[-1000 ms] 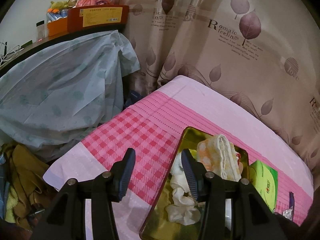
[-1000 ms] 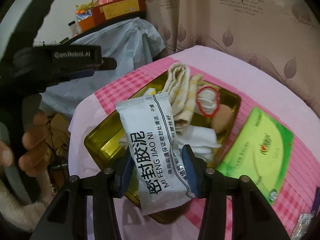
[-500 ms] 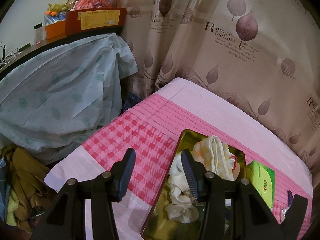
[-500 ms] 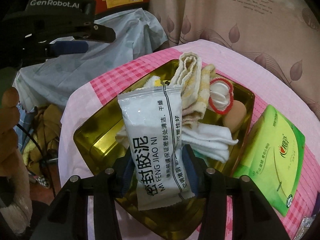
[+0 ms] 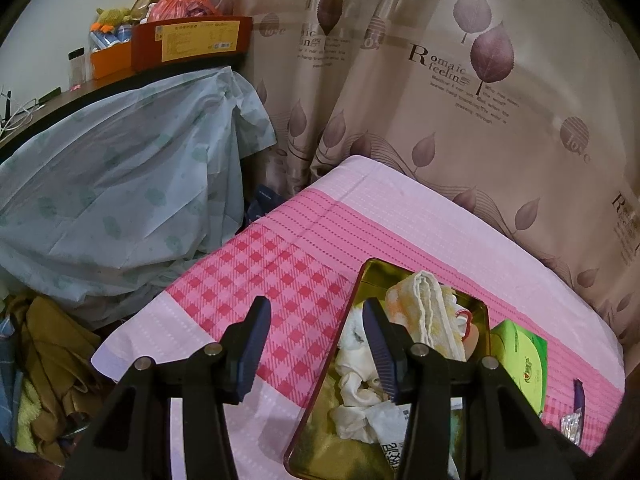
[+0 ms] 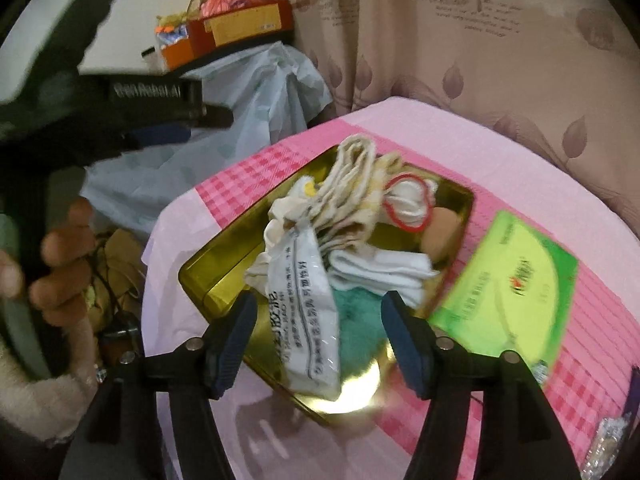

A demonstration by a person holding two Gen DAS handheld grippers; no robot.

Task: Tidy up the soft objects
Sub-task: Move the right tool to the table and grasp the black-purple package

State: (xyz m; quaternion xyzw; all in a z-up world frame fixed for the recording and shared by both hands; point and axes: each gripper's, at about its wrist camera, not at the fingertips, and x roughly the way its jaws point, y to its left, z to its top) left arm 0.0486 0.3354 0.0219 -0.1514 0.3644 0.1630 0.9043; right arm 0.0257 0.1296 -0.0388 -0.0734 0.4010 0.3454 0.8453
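Note:
A gold metal tray (image 6: 224, 256) (image 5: 320, 412) sits on the pink checked cloth and holds soft items: a folded cream and yellow towel (image 6: 356, 184) (image 5: 428, 312), white cloths (image 6: 380, 272), a red-rimmed pad (image 6: 408, 204), a beige sponge (image 6: 440, 236) and a teal fluffy piece (image 6: 356, 312). A white sealing-clay packet (image 6: 308, 308) lies tilted in the tray. My right gripper (image 6: 318, 334) hangs just above it, jaws opening, pads clear of the packet. My left gripper (image 5: 316, 344) stands open over the tray's left edge, holding nothing.
A green tissue pack (image 6: 508, 284) (image 5: 520, 356) lies right of the tray. A small foil wrapper (image 5: 572, 424) rests at the table's right edge. A pale blue plastic cover (image 5: 120, 200) drapes over furniture at left, a leaf-patterned curtain (image 5: 440, 100) hangs behind, clothes (image 5: 48, 360) lie below left.
My right gripper has let go of the white packet, which has dropped tilted into the tray, and the gripper has drawn back slightly. The left gripper has stayed where it was.

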